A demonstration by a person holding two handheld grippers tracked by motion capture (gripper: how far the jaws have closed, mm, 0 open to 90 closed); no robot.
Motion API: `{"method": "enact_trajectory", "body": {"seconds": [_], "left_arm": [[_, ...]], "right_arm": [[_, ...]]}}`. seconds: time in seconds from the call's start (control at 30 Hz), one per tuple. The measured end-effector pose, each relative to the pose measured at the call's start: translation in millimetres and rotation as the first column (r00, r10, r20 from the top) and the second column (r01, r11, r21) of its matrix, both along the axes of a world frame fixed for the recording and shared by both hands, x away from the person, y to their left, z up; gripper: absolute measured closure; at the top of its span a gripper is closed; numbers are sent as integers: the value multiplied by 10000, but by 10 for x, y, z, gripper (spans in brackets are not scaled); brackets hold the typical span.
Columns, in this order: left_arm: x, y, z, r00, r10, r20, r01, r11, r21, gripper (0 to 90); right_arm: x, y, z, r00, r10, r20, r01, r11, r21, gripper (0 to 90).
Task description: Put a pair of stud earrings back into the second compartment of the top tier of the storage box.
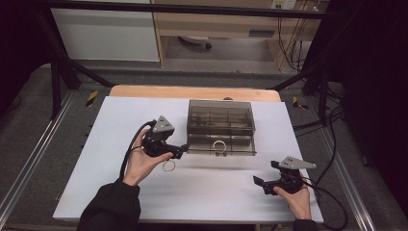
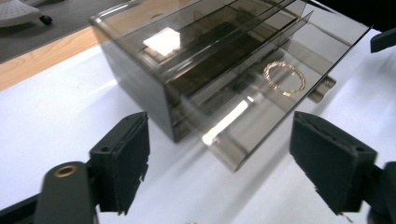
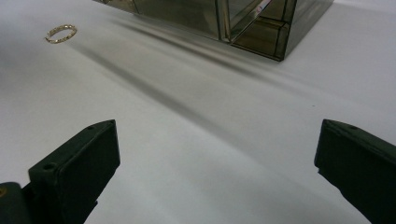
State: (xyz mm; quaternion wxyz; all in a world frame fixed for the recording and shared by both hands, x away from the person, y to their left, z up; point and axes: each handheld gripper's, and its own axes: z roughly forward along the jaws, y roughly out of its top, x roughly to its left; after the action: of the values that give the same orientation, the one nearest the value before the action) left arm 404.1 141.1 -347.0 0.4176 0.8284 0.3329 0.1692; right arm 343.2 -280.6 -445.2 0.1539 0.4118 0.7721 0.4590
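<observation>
- Left claw open, empty, beside drawer holding one bracelet.
- Right claw open, idle.
- Next: likely grab second bracelet on tabletop.

The smoky clear drawer box sits mid-table with its bottom drawer pulled out – a gold bracelet lies inside. The left gripper hangs at the drawer's left corner, another bracelet just below it on the white tabletop. The right gripper rests well apart, jaws spread.
</observation>
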Motion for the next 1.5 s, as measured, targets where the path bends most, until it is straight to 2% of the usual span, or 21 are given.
{"method": "enact_trajectory", "body": {"seconds": [0.13, 0.23, 0.47, 0.67, 0.9, 1.07, 1.27, 1.37, 1.5], "left_arm": [[-36, 151, -48, 9998, 179, 52, -180, 9997, 182, 146], [-60, 246, -94, 9995, 322, 25, -322, 9994, 161, 141], [-130, 417, -290, 9986, 529, -73, -527, 9984, 204, 127], [-152, 486, -481, 9976, 660, -208, -655, 9976, 238, 129], [-152, 476, -677, 9959, 820, -371, -796, 9949, 619, 161], [-128, 481, -763, 9943, 930, -524, -888, 9931, 765, 220], [-96, 481, -845, 9916, 1038, -772, -974, 9918, 827, 357], [-79, 465, -879, 9902, 1060, -907, -962, 9896, 1069, 421], [-67, 453, -900, 9879, 1058, -1136, -938, 9899, 1059, 505]], "right_arm": [[0, 1, -1, 10000, -2, -4, 2, 10000, -7, 7], [1, 2, -2, 10000, -8, -2, 8, 10000, -6, 7], [0, 4, -4, 10000, -4, -13, 3, 10000, -31, 7], [3, 8, -11, 10000, 9, -8, -9, 10000, -74, 8], [2, 10, -13, 10000, 14, -37, -14, 10000, -77, 8], [3, 10, -14, 10000, 14, -40, -14, 10000, -78, 8], [5, 13, -19, 10000, 36, -34, -36, 9999, -114, 8], [5, 12, -19, 10000, 38, -55, -39, 9999, -128, 7], [5, 13, -20, 10000, 31, -39, -31, 9999, -136, 7]]}}
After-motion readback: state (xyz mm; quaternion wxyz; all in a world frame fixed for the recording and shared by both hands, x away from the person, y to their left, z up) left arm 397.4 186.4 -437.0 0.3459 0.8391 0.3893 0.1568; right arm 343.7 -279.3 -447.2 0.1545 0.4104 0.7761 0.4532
